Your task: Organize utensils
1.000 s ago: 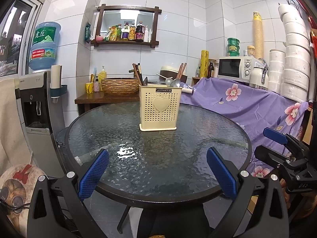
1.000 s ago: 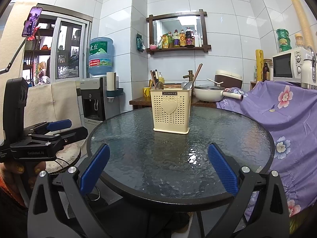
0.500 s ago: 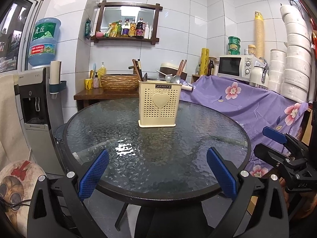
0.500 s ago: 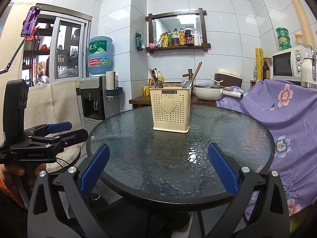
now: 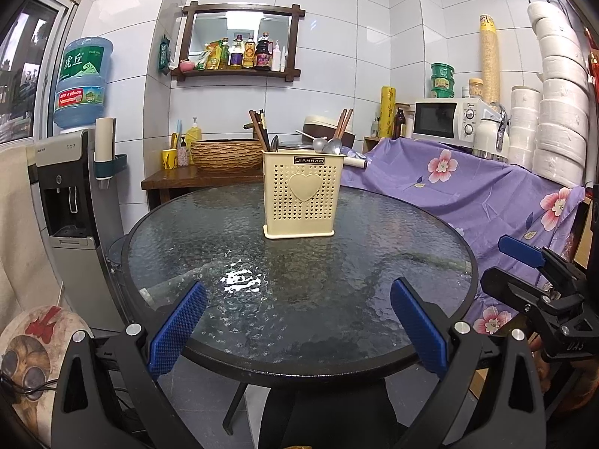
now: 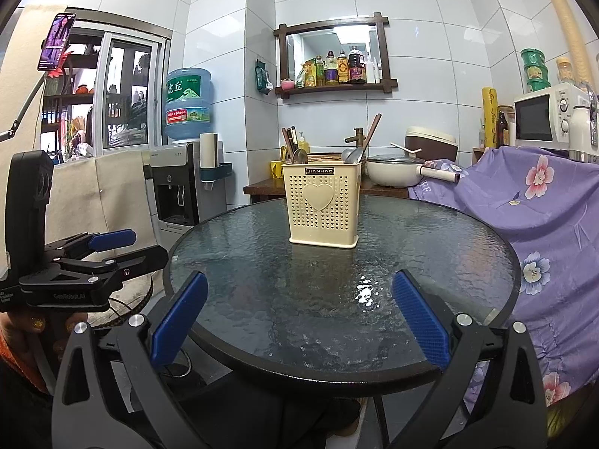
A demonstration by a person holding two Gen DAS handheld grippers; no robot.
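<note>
A cream perforated utensil holder (image 5: 302, 199) with a heart on its front stands upright on the round glass table (image 5: 239, 247); it also shows in the right wrist view (image 6: 322, 205). Dark chopsticks (image 5: 259, 130) and metal spoons (image 5: 328, 145) stick out of its top. My left gripper (image 5: 297, 320) is open and empty over the table's near edge. My right gripper (image 6: 299, 316) is open and empty, also at the near edge. Each gripper shows in the other's view, the right one (image 5: 539, 280) at the right and the left one (image 6: 93, 262) at the left.
A water dispenser (image 5: 71, 202) stands left of the table. A purple flowered cloth (image 5: 486, 202) covers furniture at the right. A wooden side table (image 5: 194, 177) with a woven basket (image 5: 226, 154) stands behind. A microwave (image 5: 443, 118) sits at the back right.
The left gripper's view has risen and drifted slightly, so the holder and table sit a little lower in frame. The right gripper has barely moved. Both stay open.
</note>
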